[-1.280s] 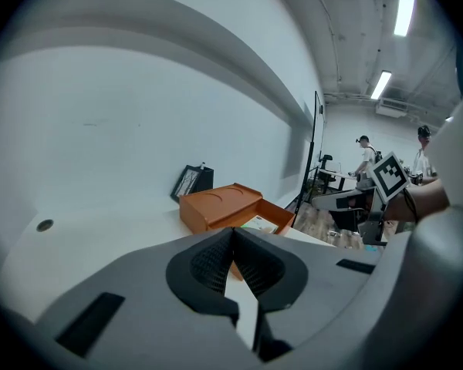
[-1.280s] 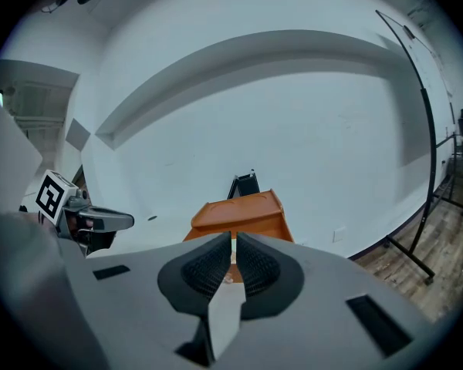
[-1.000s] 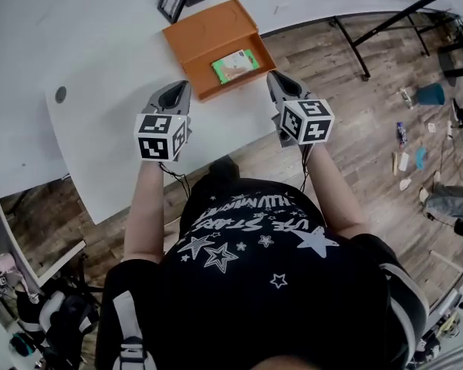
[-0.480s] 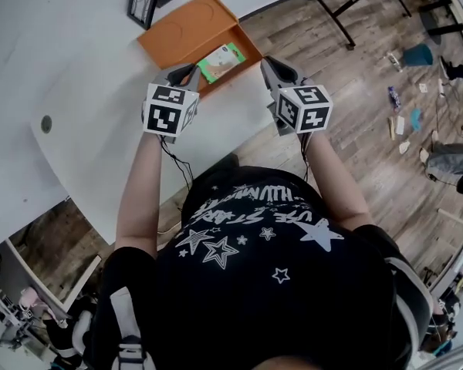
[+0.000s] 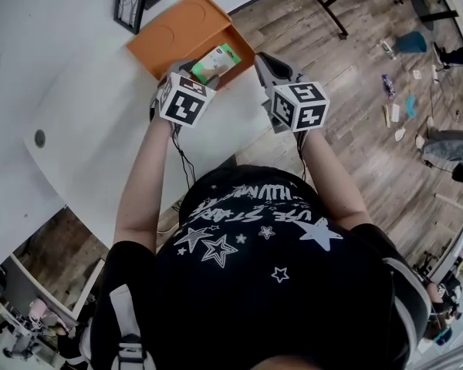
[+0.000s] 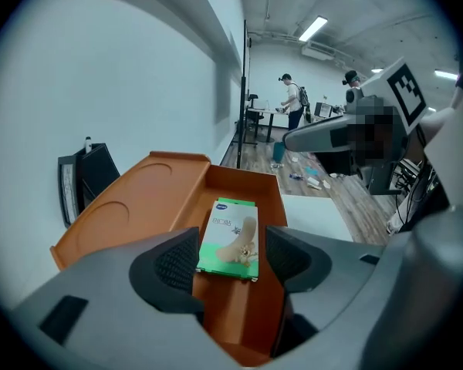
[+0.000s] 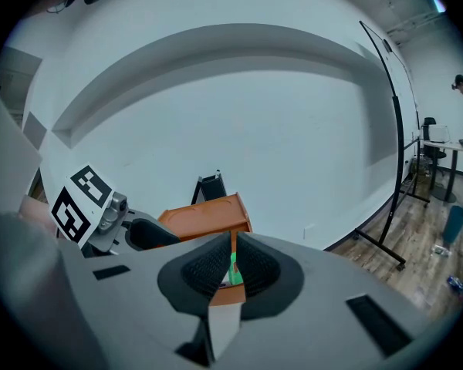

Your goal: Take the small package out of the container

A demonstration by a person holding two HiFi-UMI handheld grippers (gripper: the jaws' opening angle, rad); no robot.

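Observation:
An orange open container lies on the white table, and a small green package rests flat in its near right part. My left gripper hangs over the container's near end. Its jaws are opening, and in the left gripper view the package lies between the two pads without either touching it. My right gripper is just right of the container, with jaws shut and nothing between them. Past its pads only a green sliver of the package shows beside the container.
A black framed stand sits behind the container. A round grommet is set in the table at left. The table's curved edge runs close under both grippers, with wooden floor and scattered litter to the right. People stand far off.
My left gripper has moved forward over the container's near end and its jaws have spread apart around the package. The right gripper has edged slightly forward.

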